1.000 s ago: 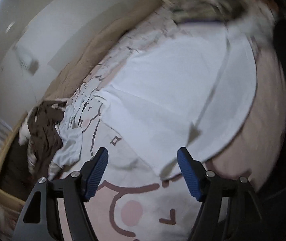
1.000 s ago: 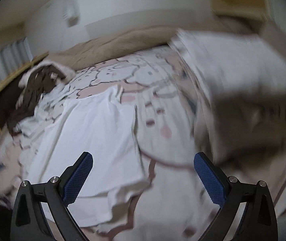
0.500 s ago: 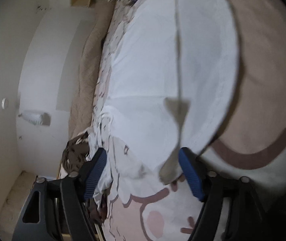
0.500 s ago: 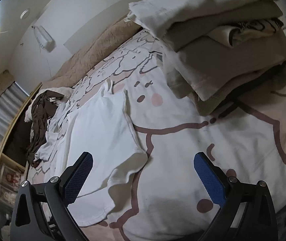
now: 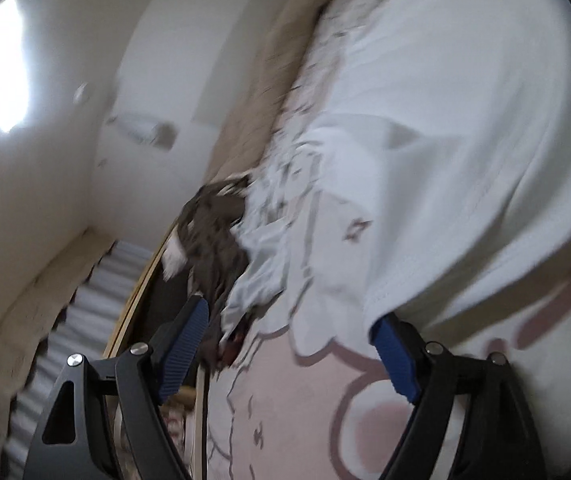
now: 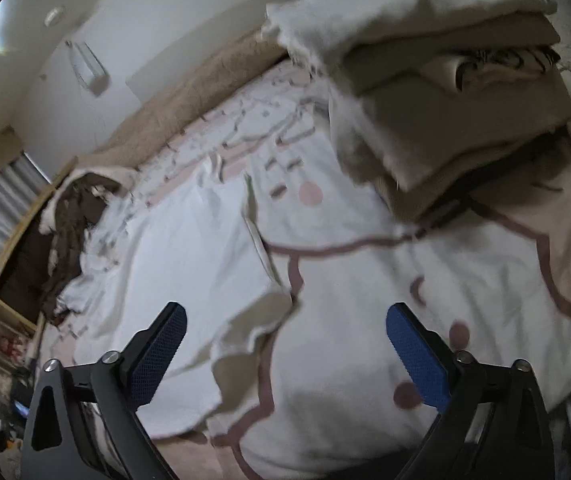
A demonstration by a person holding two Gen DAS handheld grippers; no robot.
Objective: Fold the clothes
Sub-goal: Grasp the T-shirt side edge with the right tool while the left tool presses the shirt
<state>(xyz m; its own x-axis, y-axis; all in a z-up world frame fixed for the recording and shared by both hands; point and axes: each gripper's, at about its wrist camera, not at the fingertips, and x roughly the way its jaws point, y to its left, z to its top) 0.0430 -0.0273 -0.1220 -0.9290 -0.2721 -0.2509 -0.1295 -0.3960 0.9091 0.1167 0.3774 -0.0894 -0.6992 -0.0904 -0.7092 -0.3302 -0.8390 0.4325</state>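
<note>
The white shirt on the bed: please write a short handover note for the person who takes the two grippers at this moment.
Left gripper: open, nothing between the pads; its jaws have just been opening. It is at the hem corner of the white shirt.
Right gripper: open, holds nothing; its jaws have just been closing a little. The shirt's loose sleeve lies just ahead of it.
The shirt lies spread flat on the cartoon-print bedcover, not yet folded.
Done: a stack of folded clothes at the far right.
Left: fold this shirt, then the crumpled brown and white clothes at the bed's far left edge.
</note>
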